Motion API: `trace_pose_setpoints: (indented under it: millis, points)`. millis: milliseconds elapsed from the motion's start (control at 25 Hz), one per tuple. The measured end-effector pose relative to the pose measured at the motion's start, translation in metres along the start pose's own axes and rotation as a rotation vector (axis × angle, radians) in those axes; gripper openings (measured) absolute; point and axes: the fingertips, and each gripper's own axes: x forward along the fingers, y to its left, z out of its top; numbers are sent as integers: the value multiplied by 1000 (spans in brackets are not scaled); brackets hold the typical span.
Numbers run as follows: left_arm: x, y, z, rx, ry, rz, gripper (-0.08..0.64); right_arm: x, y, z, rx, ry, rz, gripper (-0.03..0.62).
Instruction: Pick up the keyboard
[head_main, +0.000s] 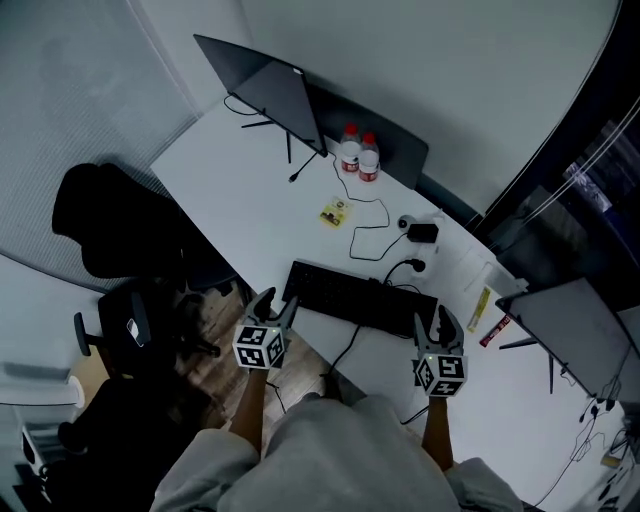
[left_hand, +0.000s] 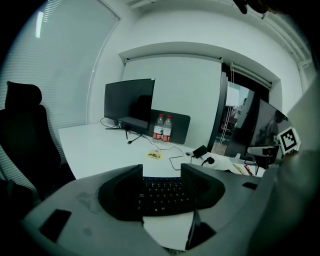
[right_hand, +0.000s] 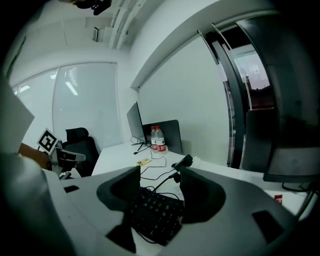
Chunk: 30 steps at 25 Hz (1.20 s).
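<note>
Keyboard (head_main: 360, 298) | black, on desk (head_main: 240, 180), ends just ahead of my fingertips (head_main: 268, 297) | left gripper (head_main: 280, 301): fingers released, empty | right gripper (head_main: 435, 321): likewise (nothing grasped)

1. We see a long white table (head_main: 240, 190) running from far left to near right.
2. A black keyboard (head_main: 360, 297) lies flat at its near edge, and a cable drops from it over that edge.
3. At the far end we find a monitor (head_main: 265, 95) on thin legs, with two red-capped bottles (head_main: 358, 152) standing side by side just beside it.
4. Between bottles and keyboard lies a yellow card (head_main: 334, 213); a thin cable winds past it to a black adapter (head_main: 423, 232).
5. At the right stands a second monitor (head_main: 570, 325), with a yellow strip (head_main: 479, 308) and a red item (head_main: 495, 331) near it; we cannot tell what they are.
</note>
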Motion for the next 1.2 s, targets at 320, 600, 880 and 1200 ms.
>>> trace_pose_setpoints:
  millis: [320,600,880,1200]
  points:
    - [19,0,-15,-3,75,0,230,9,-20,-13,32,34,-8,233]
    - [44,6,-26,-16,123,-34,253,17,-25,-23,34,78,-33,233]
    - [75,20,-43,-37,191,-105,294,25,-23,-30,39,121,-102,233]
    - [105,34,-62,-65,272,-164,310,27,-19,-30,45,151,-187,233]
